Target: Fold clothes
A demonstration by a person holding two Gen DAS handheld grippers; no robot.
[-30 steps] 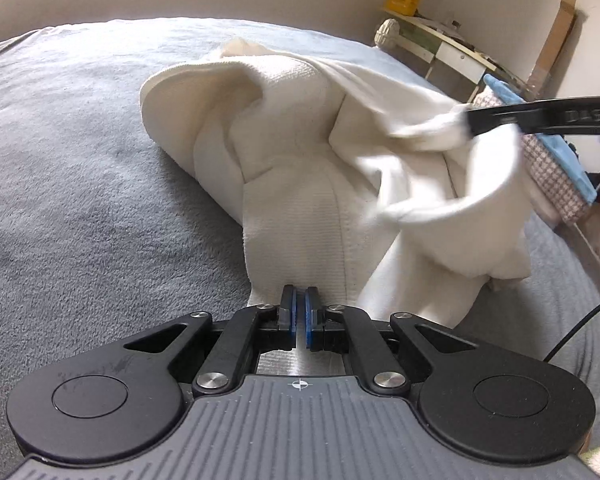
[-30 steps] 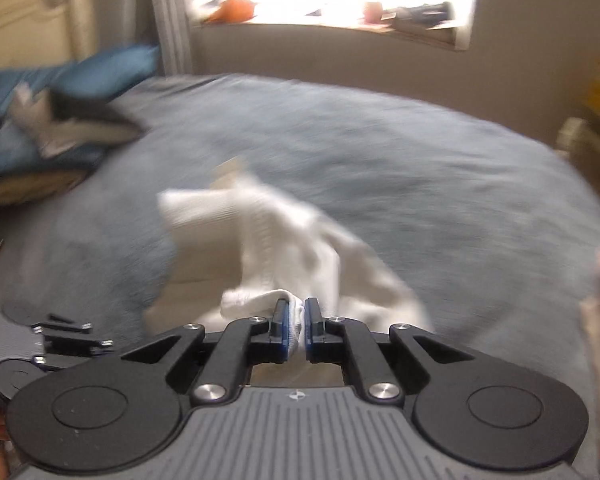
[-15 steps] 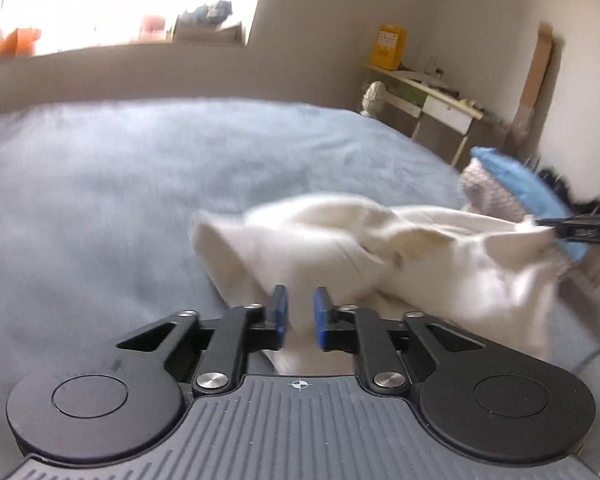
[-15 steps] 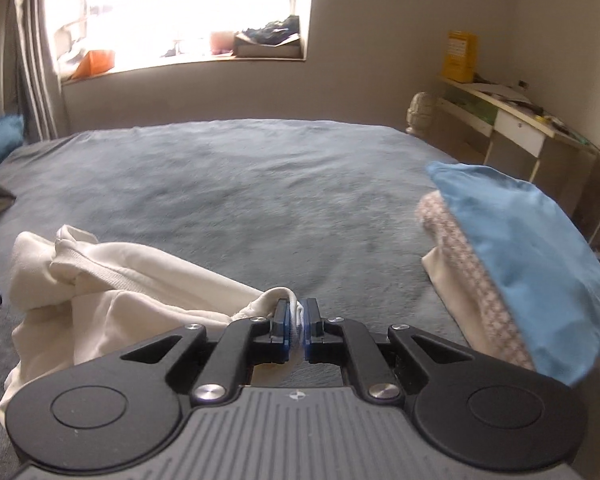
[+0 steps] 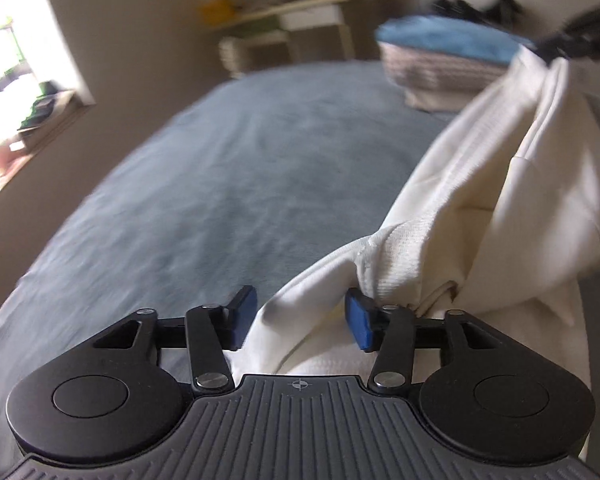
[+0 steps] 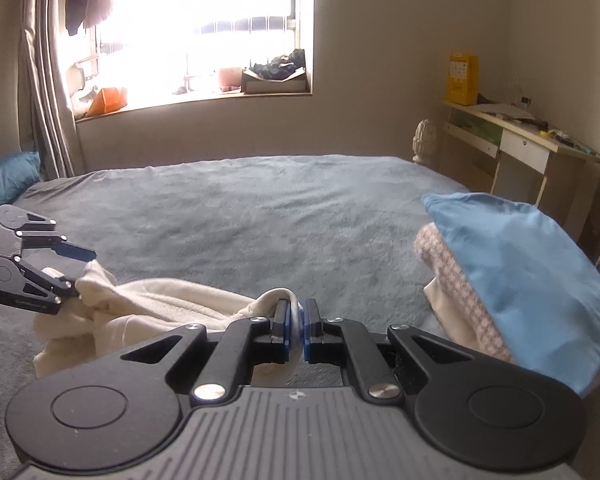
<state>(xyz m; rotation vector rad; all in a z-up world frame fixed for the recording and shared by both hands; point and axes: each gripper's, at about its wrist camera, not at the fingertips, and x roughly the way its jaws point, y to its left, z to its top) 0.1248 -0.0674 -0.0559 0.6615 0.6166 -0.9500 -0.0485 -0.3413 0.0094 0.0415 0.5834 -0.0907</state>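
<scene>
A cream white garment [image 5: 512,184] hangs crumpled over the grey bed [image 5: 220,184]. In the left wrist view my left gripper [image 5: 300,320] is open, its blue pads [image 5: 242,316] wide apart with a fold of the garment lying loose between them. The cloth rises to the upper right, where the right gripper [image 5: 580,36] holds its far end. In the right wrist view my right gripper [image 6: 296,320] is shut on a rolled edge of the garment [image 6: 172,308]. The left gripper [image 6: 82,271] is at the far left, fingers spread around the cloth's other end.
A stack of folded clothes, blue [image 6: 520,272] on top of pink checked [image 6: 460,280], sits at the bed's right edge. A desk [image 6: 520,136] stands beyond it by the wall. A blue pillow [image 6: 12,176] lies at the far left under the curtain.
My left gripper has gone from shut on the garment to wide open, and its view has swung right. The right gripper stayed shut and carried its end up and to the right.
</scene>
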